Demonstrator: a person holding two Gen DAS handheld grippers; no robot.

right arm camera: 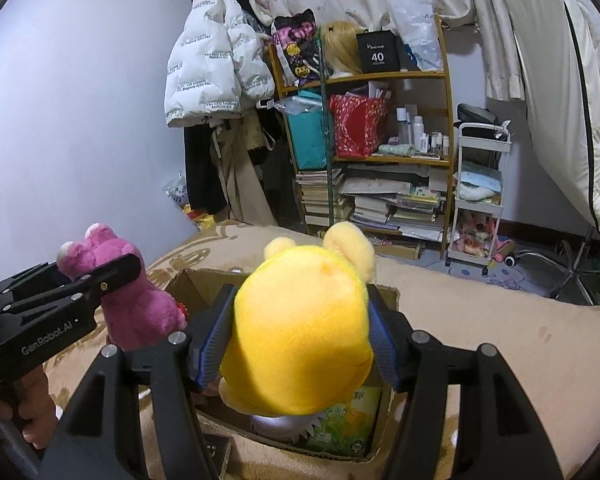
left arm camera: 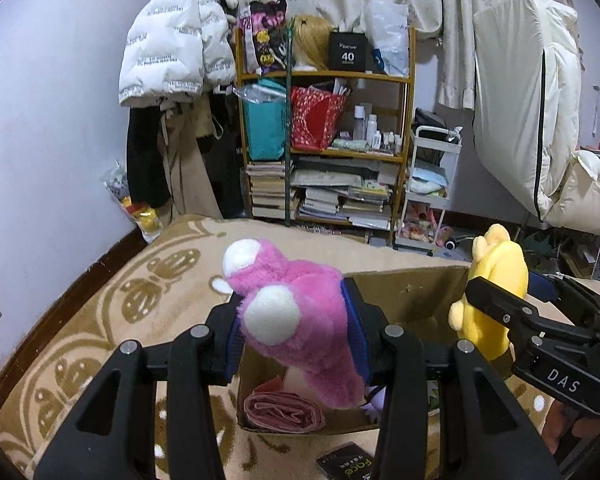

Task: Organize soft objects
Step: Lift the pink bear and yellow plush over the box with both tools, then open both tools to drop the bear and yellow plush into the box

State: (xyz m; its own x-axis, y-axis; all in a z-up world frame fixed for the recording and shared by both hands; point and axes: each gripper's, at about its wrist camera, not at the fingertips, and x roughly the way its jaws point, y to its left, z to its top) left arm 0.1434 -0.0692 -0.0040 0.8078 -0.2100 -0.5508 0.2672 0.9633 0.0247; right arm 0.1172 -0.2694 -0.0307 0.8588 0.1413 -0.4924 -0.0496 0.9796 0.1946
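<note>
My left tool (left arm camera: 296, 332) pinches the pink plush (left arm camera: 296, 320), long axis upright; my right tool (right arm camera: 296, 340) pinches the yellow plush (right arm camera: 304, 328), ears toward frame top.

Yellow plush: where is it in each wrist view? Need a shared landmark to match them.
Left wrist view: yellow plush at right edge, mid-height, clamped in the right gripper, above the cardboard box.
Right wrist view: yellow plush dead centre in the foreground, between the right gripper fingers, over the cardboard box.
Shared landmark: wooden shelf with the black "40" box on top.
</note>
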